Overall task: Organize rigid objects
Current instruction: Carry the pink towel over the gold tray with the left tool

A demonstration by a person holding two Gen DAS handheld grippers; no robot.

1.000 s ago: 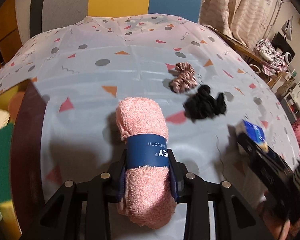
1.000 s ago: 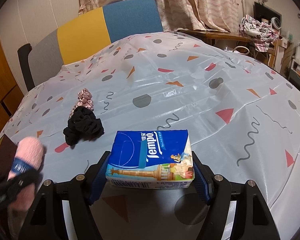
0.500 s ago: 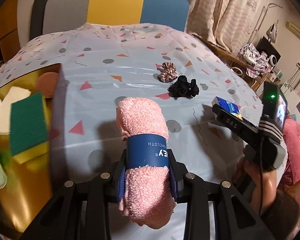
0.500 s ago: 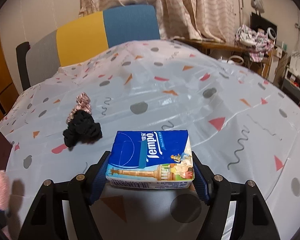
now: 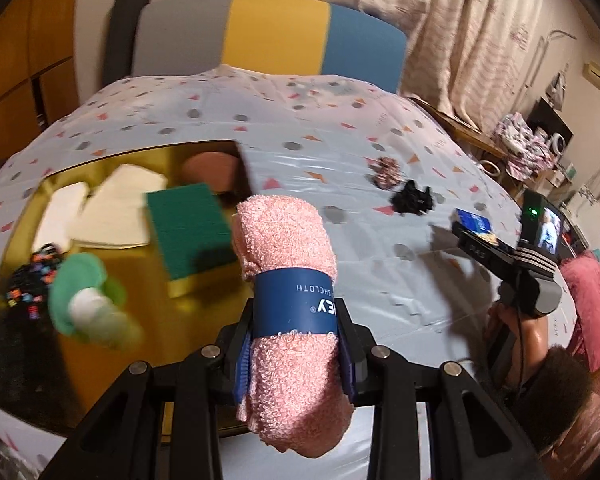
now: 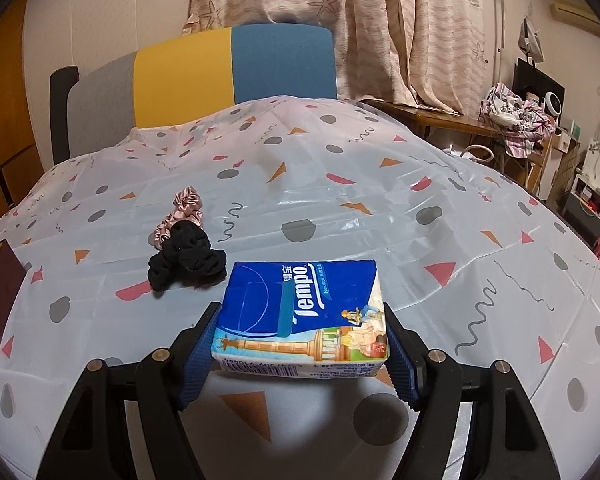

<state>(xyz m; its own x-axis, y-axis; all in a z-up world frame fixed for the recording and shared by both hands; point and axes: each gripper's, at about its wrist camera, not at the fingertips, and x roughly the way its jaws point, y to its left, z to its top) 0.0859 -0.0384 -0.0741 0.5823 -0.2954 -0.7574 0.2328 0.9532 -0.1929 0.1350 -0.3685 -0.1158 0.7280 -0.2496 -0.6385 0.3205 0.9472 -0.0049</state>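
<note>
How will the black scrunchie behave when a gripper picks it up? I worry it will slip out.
The black scrunchie lies in crumpled folds on the tablecloth, so it is probably floppy and would sag from the pads. It looks like light fabric, likely easy to lift. It touches the pink scrunchie, which might drag along.
</note>
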